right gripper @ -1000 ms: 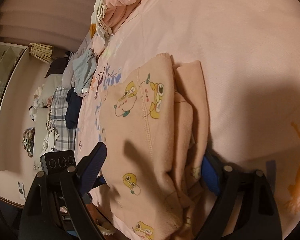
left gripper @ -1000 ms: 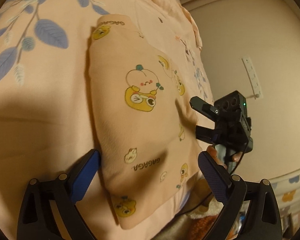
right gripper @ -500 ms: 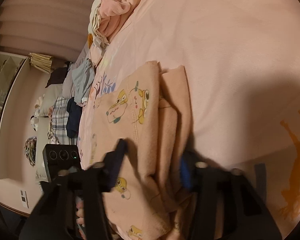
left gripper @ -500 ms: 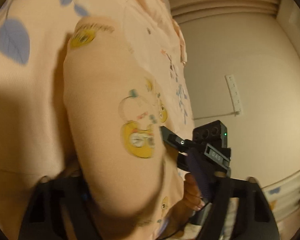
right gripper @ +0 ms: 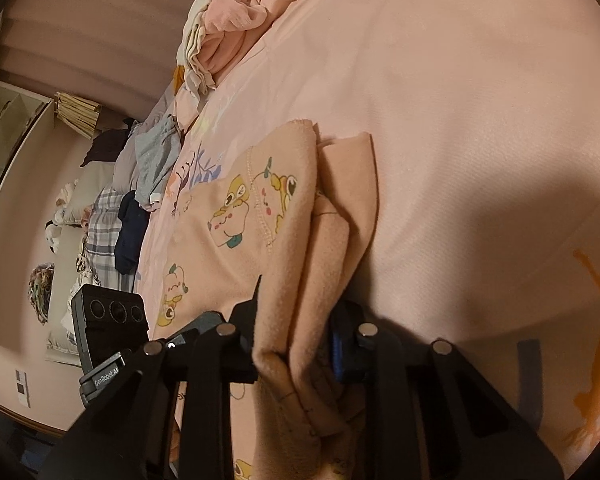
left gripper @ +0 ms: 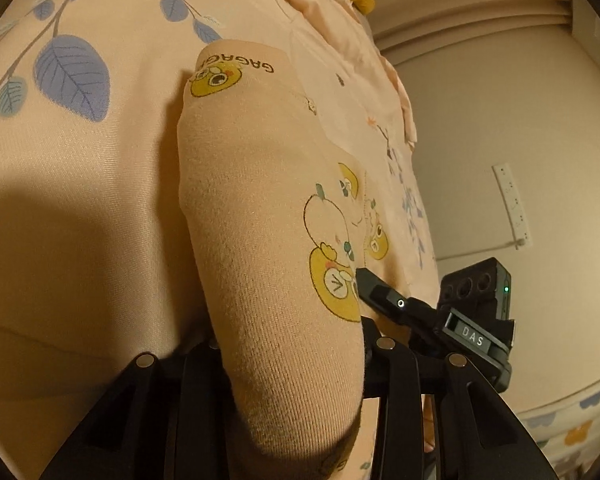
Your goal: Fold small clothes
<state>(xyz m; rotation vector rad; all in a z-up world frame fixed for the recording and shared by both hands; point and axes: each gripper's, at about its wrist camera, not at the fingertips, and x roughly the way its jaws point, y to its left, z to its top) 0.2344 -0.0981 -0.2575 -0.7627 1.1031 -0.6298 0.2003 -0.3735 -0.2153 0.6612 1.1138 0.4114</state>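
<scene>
CHANGE: both claws, wide a second ago, are closing | LEFT: we clamp left claw point(left gripper: 292, 364) on garment point(left gripper: 260, 240) edge | RIGHT: right claw point(right gripper: 296, 344) pinches folded layers | PLACE: bed point(right gripper: 460, 100), 6 o'clock | MEANS: next fold can start.

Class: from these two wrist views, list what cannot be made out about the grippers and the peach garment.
- Left wrist view: the left gripper pads, hidden by the peach garment bunched between its closing jaws.
- Right wrist view: the garment's near end, cut off by the bottom edge.
- Right wrist view: the right gripper contact, covered by folded layers.
</scene>
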